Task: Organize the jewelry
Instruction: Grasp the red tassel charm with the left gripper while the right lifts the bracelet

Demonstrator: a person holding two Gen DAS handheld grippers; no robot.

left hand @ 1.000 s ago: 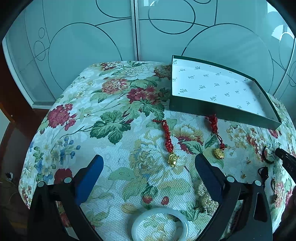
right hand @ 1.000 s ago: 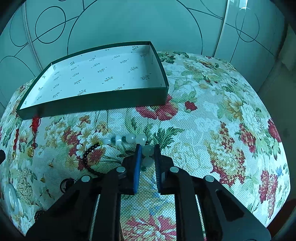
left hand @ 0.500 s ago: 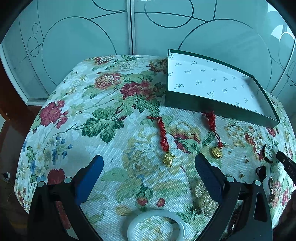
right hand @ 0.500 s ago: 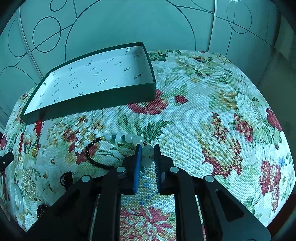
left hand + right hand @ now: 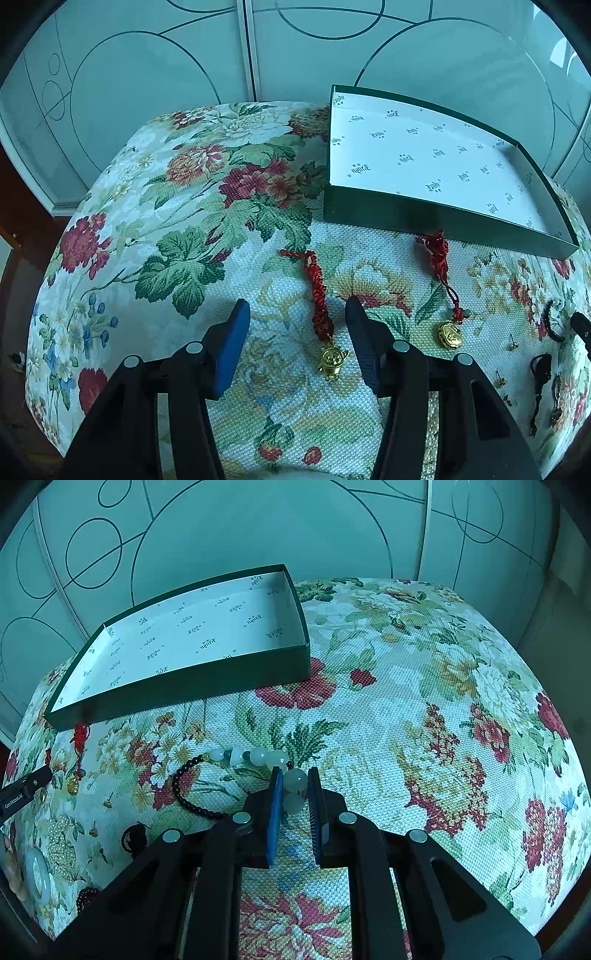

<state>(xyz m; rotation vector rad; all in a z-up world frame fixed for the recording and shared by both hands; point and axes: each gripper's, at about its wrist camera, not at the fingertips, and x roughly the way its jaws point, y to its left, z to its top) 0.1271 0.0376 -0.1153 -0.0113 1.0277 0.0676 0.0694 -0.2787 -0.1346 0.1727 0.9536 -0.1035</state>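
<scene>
My left gripper (image 5: 297, 308) is open, its jaws on either side of a red braided cord with a gold charm (image 5: 321, 308) lying on the floral cloth. A second red cord with a gold charm (image 5: 445, 291) lies to its right. My right gripper (image 5: 295, 775) is shut on a pale jade bead of a bead bracelet (image 5: 229, 771), whose black bead half trails left on the cloth. The empty dark green box (image 5: 443, 218) with white printed lining stands behind; it also shows in the right wrist view (image 5: 184, 690).
Small earrings (image 5: 511, 345) and dark pieces (image 5: 539, 373) lie at the right. A pearl cluster (image 5: 61, 843), a white jade bangle (image 5: 37, 878) and dark red beads (image 5: 86, 895) lie at the left. Frosted glass doors (image 5: 147, 92) stand behind the table.
My left gripper has moved forward and right over the left red cord and its jaws have narrowed around it. My right gripper stays shut on the jade bead, shifted slightly right.
</scene>
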